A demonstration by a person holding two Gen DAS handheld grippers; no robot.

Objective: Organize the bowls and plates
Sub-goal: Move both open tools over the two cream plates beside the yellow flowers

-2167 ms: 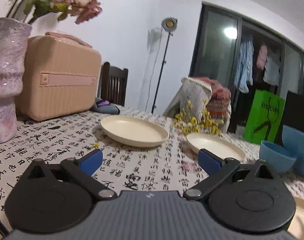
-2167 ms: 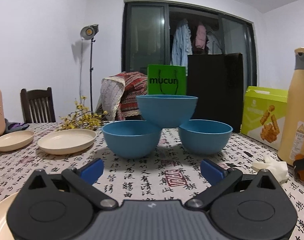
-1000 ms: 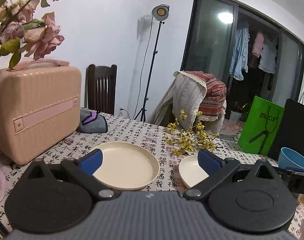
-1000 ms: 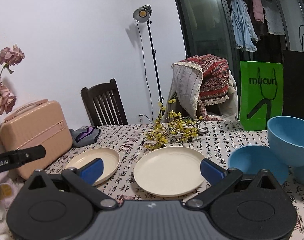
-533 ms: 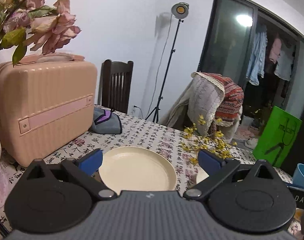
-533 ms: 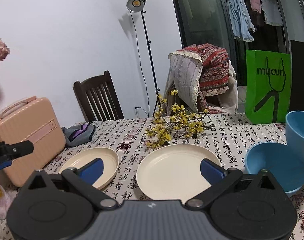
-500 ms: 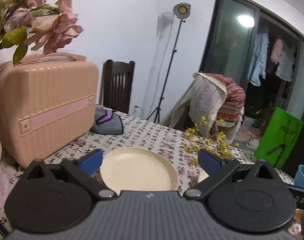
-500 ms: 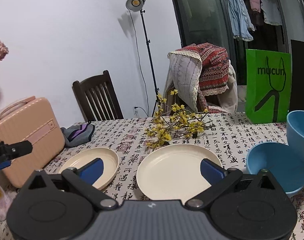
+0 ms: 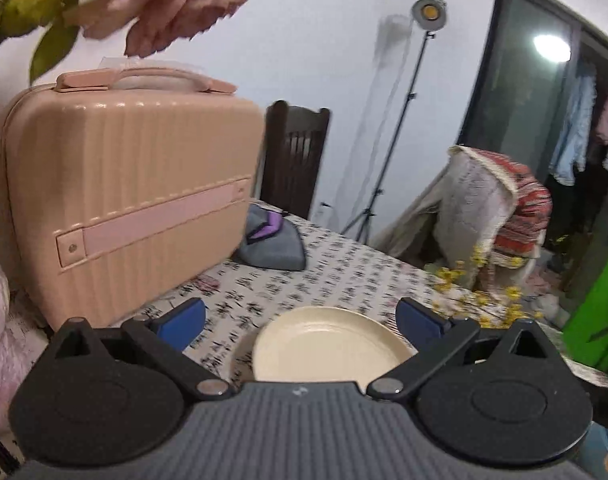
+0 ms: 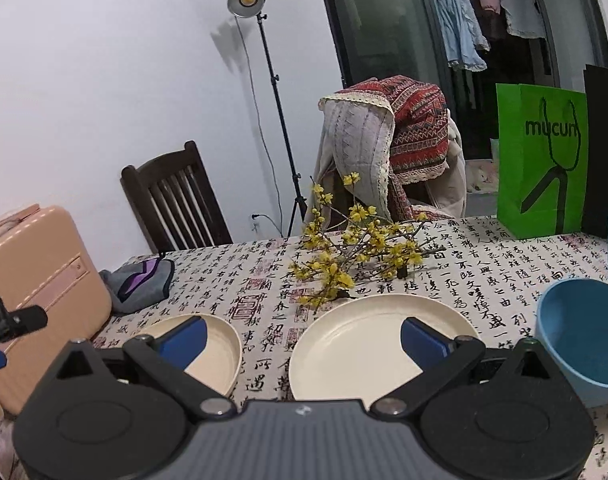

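While both grippers hang above the table with nothing held, the step in hand is judged to be the approach to a plate.

From the left wrist view, the left gripper (image 9: 300, 320) is seen spread wide and empty, with a cream plate (image 9: 330, 346) lying between its blue pads (image 9: 182, 316) on the printed tablecloth (image 9: 344, 272). A low, level entry is advised, so that one pad slides under the raised rim while the other comes down on it; the glossy, shallow plate looks smooth and hard and may well slip. A ribbed pink case (image 9: 128, 204) stands close on the left, and room should be kept from it.

From the right wrist view, the right gripper (image 10: 302, 338) is likewise wide and empty. A larger cream plate (image 10: 360, 344) lies ahead of it, the smaller plate (image 10: 220, 348) just beside on the left, apart. Blue bowls (image 10: 580, 328), matte and deep-walled, sit at the right edge. Yellow flower sprigs (image 10: 356, 256) lie just behind the larger plate and should not be snagged.
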